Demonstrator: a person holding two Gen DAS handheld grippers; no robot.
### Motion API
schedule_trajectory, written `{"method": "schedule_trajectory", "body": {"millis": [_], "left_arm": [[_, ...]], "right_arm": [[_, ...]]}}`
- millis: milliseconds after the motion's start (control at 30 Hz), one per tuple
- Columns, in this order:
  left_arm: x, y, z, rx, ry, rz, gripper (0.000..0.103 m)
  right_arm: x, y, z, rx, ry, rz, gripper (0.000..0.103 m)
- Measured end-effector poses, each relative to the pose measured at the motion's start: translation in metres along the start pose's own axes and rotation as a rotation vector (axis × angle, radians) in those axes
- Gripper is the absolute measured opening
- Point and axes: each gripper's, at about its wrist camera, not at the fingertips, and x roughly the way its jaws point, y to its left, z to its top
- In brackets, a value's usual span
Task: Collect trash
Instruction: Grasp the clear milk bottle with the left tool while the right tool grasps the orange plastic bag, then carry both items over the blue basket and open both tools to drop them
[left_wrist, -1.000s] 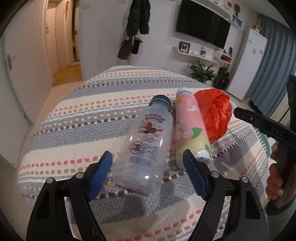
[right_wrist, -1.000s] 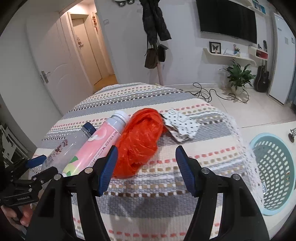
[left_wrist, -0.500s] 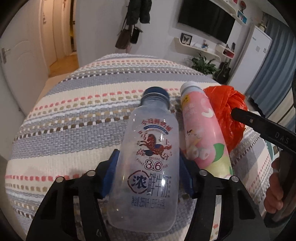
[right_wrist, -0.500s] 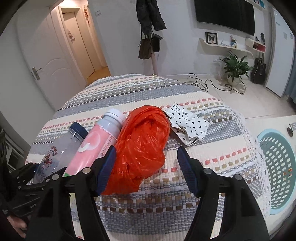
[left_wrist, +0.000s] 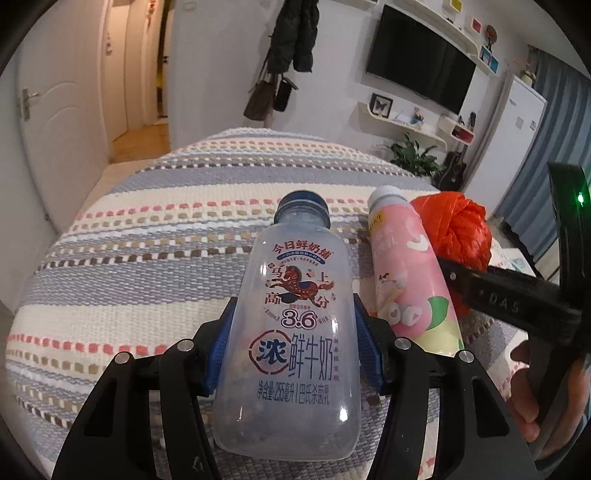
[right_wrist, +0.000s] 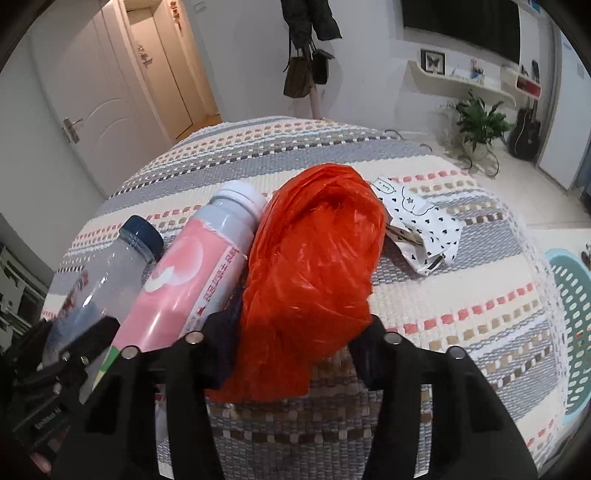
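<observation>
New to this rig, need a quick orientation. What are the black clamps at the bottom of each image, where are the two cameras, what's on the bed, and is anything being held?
There is no robot here: a person holds a hand-operated two-finger gripper in each hand, and each gripper carries a fisheye camera that looks along its fingers.

The left wrist view shows the left gripper, its blue pads pressed on a clear milk bottle and closing a little more.

The right wrist view shows the right gripper, its jaws closing around a crumpled orange plastic bag; whether the pads press on it yet is unclear.

A pink bottle lies between those two on the striped bedspread. A white spotted wrapper lies behind the bag. A teal basket stands beside the bed.
</observation>
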Motion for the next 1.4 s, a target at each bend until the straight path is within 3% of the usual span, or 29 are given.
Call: {"method": "schedule_trajectory", "body": {"millis": [333,567,933,1400], "left_arm": [[-0.023,0.006,0.006,-0.06,-0.045,-0.042,0.053],[-0.058,-0.024,0.024,-0.011,-0.106,-0.085,0.053],[-0.078,-0.107,0.055,0.088,-0.161,-0.199,0.053],[-0.032,-0.245,0.064,0.251,-0.094,-0.323,0.053]], "right_arm": [[-0.048,0.001,-0.006,-0.051,-0.087,-0.017,0.034],[-0.097,-0.023,-0.001,-0.012,-0.192,-0.01,0.034],[-0.153,-0.091,0.003,0.087,-0.293,-0.076,0.034],[-0.188,-0.212,-0.02,0.29,-0.357,-0.19,0.034]]}}
